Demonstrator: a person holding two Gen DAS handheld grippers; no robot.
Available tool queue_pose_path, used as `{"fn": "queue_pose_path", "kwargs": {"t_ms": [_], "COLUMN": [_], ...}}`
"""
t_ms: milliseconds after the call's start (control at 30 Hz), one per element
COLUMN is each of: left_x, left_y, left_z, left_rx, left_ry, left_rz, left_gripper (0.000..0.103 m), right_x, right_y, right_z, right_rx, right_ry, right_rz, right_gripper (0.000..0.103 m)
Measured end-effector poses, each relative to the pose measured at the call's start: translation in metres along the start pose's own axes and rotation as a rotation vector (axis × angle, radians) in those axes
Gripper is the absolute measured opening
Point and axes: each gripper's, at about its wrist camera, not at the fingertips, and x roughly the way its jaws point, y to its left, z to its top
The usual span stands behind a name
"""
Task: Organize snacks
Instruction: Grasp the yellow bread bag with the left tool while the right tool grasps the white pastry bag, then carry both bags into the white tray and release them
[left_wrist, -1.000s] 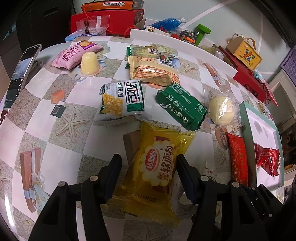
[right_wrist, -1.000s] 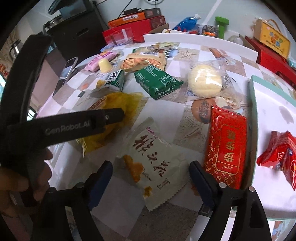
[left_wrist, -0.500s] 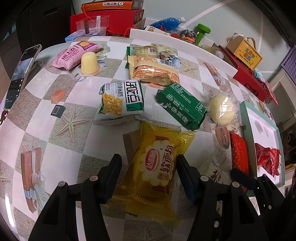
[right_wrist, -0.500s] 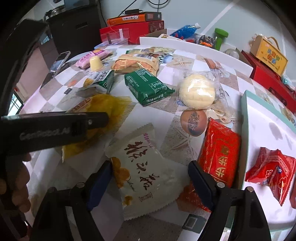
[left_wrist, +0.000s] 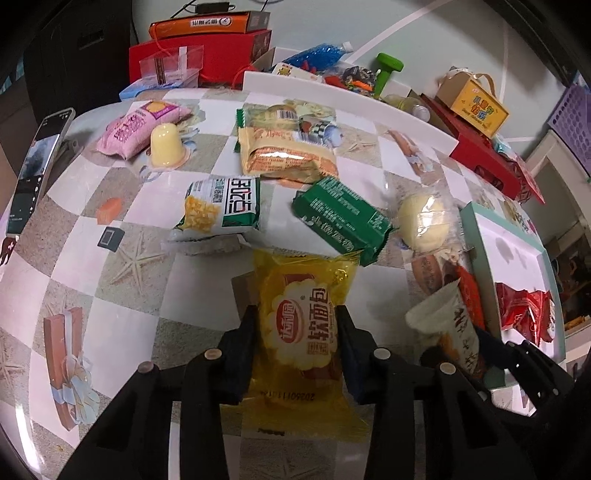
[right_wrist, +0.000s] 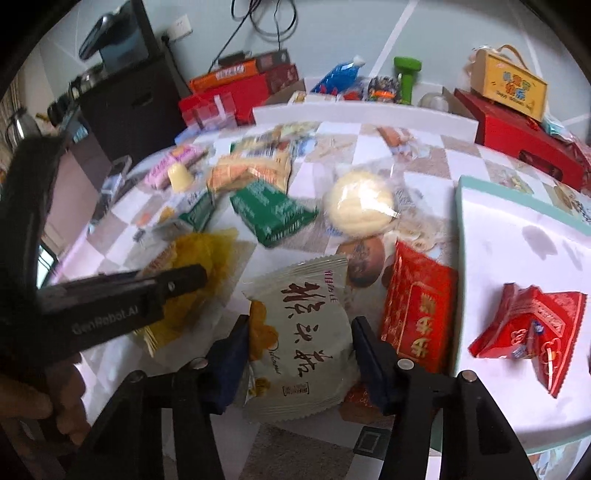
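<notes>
My left gripper (left_wrist: 297, 332) is shut on a yellow bread packet (left_wrist: 303, 325) near the table's front edge. My right gripper (right_wrist: 299, 339) is shut on a white cake packet (right_wrist: 301, 343) and holds it raised; that packet also shows in the left wrist view (left_wrist: 448, 332). A white tray with a teal rim (right_wrist: 517, 229) lies on the right and holds a red snack bag (right_wrist: 532, 321). A red flat packet (right_wrist: 417, 310) lies beside the tray's left rim.
On the checkered table lie a green packet (left_wrist: 341, 218), a bun in clear wrap (left_wrist: 423, 218), a corn snack bag (left_wrist: 221, 206), an orange packet (left_wrist: 284, 155), a pink packet (left_wrist: 142, 123), a jelly cup (left_wrist: 164, 144) and a phone (left_wrist: 35, 166). Boxes (left_wrist: 476, 103) crowd the back.
Both grippers have closed on their packets. The right gripper has lifted the white packet up off the table.
</notes>
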Motion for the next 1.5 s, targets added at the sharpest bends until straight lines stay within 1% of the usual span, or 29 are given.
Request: {"fn": "queue_pose_path", "kwargs": {"t_ms": [167, 267, 367, 500, 633, 700, 833, 967, 1133, 1300, 1400, 1433, 1467, 1500], "left_x": [-0.019, -0.033, -0.041, -0.050, -0.049, -0.046, -0.039, -0.024, 0.006, 0.042, 0.056, 0.061, 0.064, 0.064], "left_y": [-0.008, -0.015, -0.024, -0.036, -0.058, -0.075, -0.110, -0.149, -0.195, -0.233, -0.247, -0.251, -0.253, -0.255], "left_z": [0.004, 0.007, 0.009, 0.012, 0.022, 0.029, 0.038, 0.048, 0.061, 0.068, 0.067, 0.067, 0.067, 0.066], "left_rx": [0.018, 0.033, 0.056, 0.078, 0.122, 0.163, 0.224, 0.304, 0.381, 0.437, 0.453, 0.451, 0.450, 0.447], "left_ry": [-0.058, -0.109, -0.136, -0.174, -0.179, -0.185, -0.177, -0.155, -0.108, -0.047, -0.024, -0.015, -0.004, 0.006], "left_rz": [-0.032, -0.047, -0.063, -0.079, -0.087, -0.096, -0.154, -0.190, -0.211, -0.212, -0.217, -0.229, -0.239, -0.248], "left_gripper": [0.041, 0.041, 0.041, 0.041, 0.041, 0.041, 0.041, 0.041, 0.041, 0.041, 0.041, 0.042, 0.048, 0.059], "right_x": [-0.028, -0.043, -0.055, -0.071, -0.090, -0.098, -0.109, -0.115, -0.109, -0.097, -0.088, -0.087, -0.086, -0.085], "right_y": [-0.010, -0.019, -0.031, -0.051, -0.078, -0.094, -0.131, -0.167, -0.202, -0.219, -0.228, -0.228, -0.229, -0.229], "right_z": [0.009, 0.012, 0.014, 0.017, 0.018, 0.017, 0.012, 0.010, 0.007, 0.001, 0.001, 0.001, 0.002, 0.002], "right_rx": [0.063, 0.103, 0.148, 0.213, 0.272, 0.312, 0.397, 0.469, 0.533, 0.570, 0.577, 0.576, 0.576, 0.577], "right_ry": [-0.108, -0.164, -0.215, -0.270, -0.318, -0.332, -0.330, -0.333, -0.310, -0.281, -0.261, -0.258, -0.258, -0.256], "right_rz": [0.029, 0.020, 0.007, -0.044, -0.150, -0.199, -0.320, -0.385, -0.429, -0.435, -0.434, -0.436, -0.440, -0.452], "right_gripper": [0.057, 0.057, 0.057, 0.057, 0.057, 0.057, 0.057, 0.057, 0.057, 0.057, 0.058, 0.060, 0.062, 0.064]}}
